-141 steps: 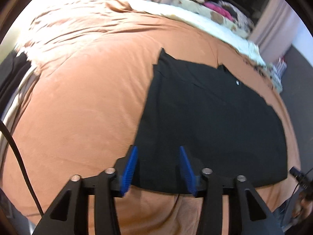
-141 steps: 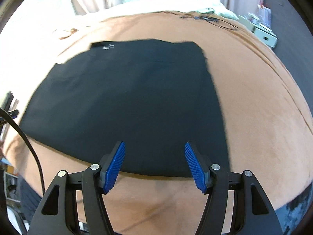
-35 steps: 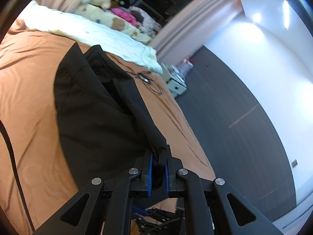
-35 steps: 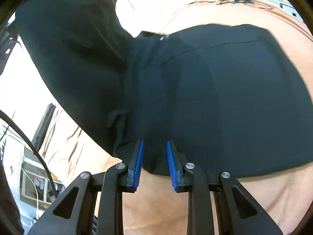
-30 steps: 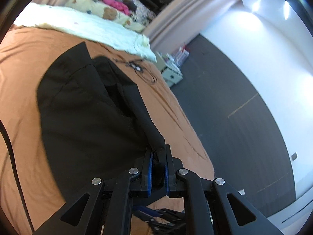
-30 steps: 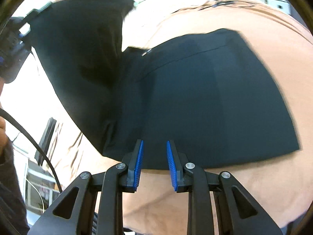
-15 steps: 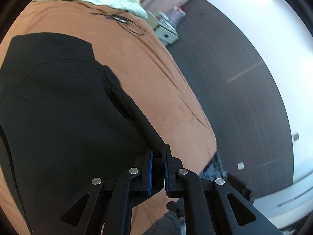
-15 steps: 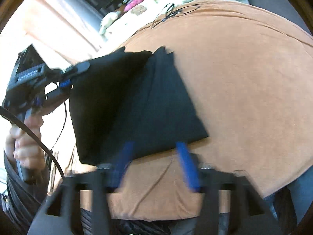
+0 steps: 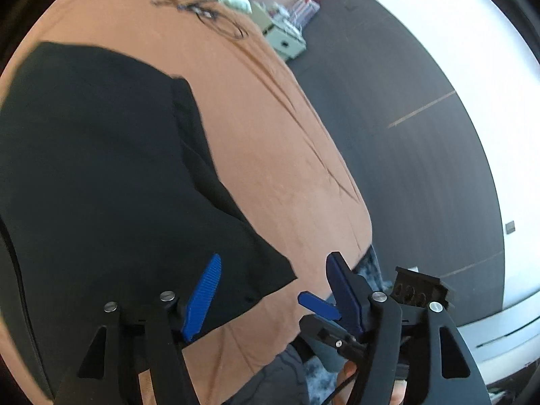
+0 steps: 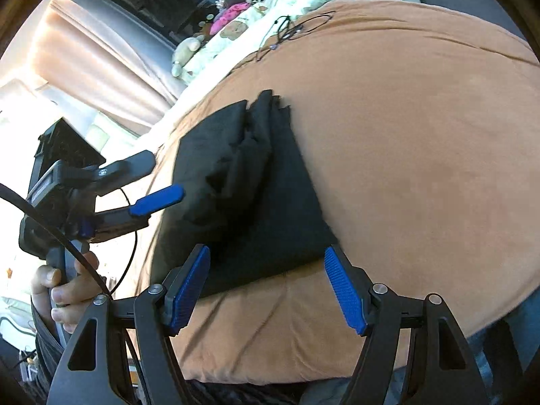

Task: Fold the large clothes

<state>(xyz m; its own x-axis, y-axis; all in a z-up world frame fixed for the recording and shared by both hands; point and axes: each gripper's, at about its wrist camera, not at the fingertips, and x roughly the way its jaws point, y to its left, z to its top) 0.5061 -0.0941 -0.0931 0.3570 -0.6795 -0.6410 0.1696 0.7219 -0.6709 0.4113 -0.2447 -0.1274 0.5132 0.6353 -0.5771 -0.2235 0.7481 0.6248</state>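
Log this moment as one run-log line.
left gripper: jaws opening, empty | right gripper: open, empty | black garment: folded, lying on bed

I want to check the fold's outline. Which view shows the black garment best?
The right wrist view: the whole folded black garment lies on the brown bedcover, its upper layer bunched. The left wrist view shows it cropped at the frame's left edge.

Both the left gripper (image 9: 273, 290) and the right gripper (image 10: 266, 290) are built of matte black plastic arms with triangular cut-outs and round silver screw heads at the joints, and each finger carries a ribbed bright blue pad (image 10: 346, 293). At the left of the right wrist view, the left gripper shows from the side as a black boxy body on a grey handle, with a thin black cable (image 10: 50, 216) curving across it. At the lower left edge of that view the person wears a dark sleeve (image 10: 42, 334).
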